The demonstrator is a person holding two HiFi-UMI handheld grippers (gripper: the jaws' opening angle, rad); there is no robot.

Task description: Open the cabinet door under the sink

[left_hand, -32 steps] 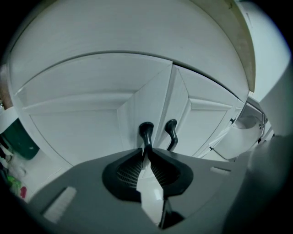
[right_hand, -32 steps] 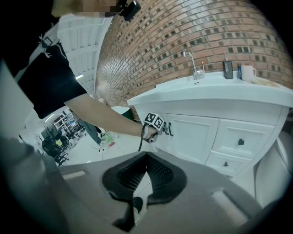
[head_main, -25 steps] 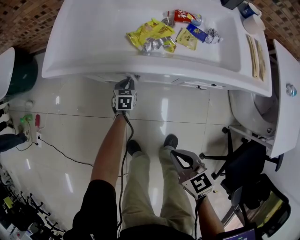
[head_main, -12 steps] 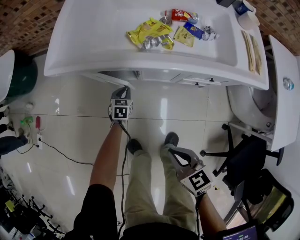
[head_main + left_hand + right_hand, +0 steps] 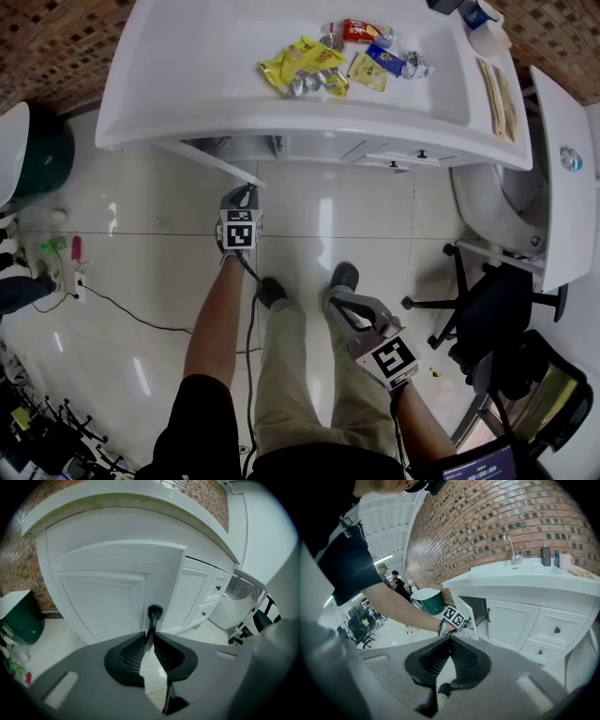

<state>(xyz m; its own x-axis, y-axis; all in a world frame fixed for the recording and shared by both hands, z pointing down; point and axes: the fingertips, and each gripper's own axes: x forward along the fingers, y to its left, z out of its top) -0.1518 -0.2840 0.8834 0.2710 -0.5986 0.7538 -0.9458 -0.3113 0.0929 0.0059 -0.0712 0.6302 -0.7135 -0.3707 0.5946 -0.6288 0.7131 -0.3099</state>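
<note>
The white cabinet door (image 5: 217,159) under the sink counter (image 5: 281,127) stands partly swung out, hinged at its left. In the left gripper view the door panel (image 5: 108,583) fills the middle, and its black handle (image 5: 153,615) sticks out between my jaws. My left gripper (image 5: 246,191) is shut on that handle at the door's free edge. The right gripper view shows the door (image 5: 469,612) ajar with dark space behind it. My right gripper (image 5: 332,302) hangs low by the person's legs, away from the cabinet, with its jaw tips together and nothing between them.
Snack wrappers and cans (image 5: 323,70) lie in the sink basin. Drawers with black knobs (image 5: 218,588) sit right of the door. An office chair (image 5: 487,323) stands at the right, a green bin (image 5: 37,155) at the left, and a cable (image 5: 122,305) crosses the floor.
My left gripper has drawn back from the cabinet toward the person with the handle in it, and the door has swung further out. The right gripper shifted slightly.
</note>
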